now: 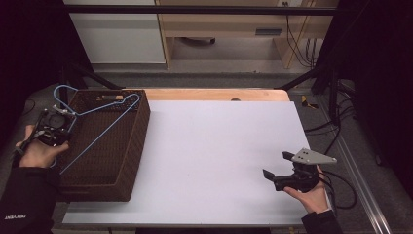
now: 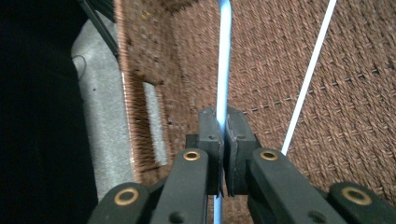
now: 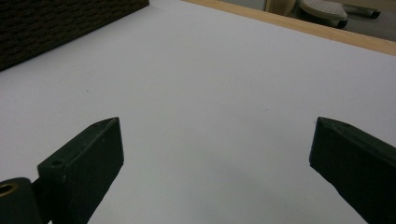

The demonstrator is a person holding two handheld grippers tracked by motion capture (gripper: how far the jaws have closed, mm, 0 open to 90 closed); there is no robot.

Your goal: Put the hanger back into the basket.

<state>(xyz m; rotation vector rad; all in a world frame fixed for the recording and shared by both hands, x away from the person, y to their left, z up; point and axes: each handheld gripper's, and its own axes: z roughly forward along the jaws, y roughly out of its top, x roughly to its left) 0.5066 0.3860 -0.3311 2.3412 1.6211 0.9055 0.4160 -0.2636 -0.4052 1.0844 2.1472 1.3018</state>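
The left gripper [image 2: 223,140] pinches the wire of a blue hanger [image 1: 97,117], its jaws pressed together on it. The hanger lies tilted across the brown basket [image 1: 131,161] at the left of the table [image 1: 219,146]. The right gripper [image 1: 277,170] rests with its jaws spread over the white surface, well apart from the basket.

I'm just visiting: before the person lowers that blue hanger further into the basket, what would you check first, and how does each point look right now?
1. Left gripper shut on the thin light-blue wire clothes hanger: ok.
2. Hanger over the dark brown woven wicker basket: ok.
3. Hanger's hook inside the basket's rim: not ok, it juts past the left wall.
4. Basket floor free beneath the hanger: ok.
5. Right gripper open, resting apart over the white table sheet: ok.
6. Hanger touching the basket anywhere: cannot tell.
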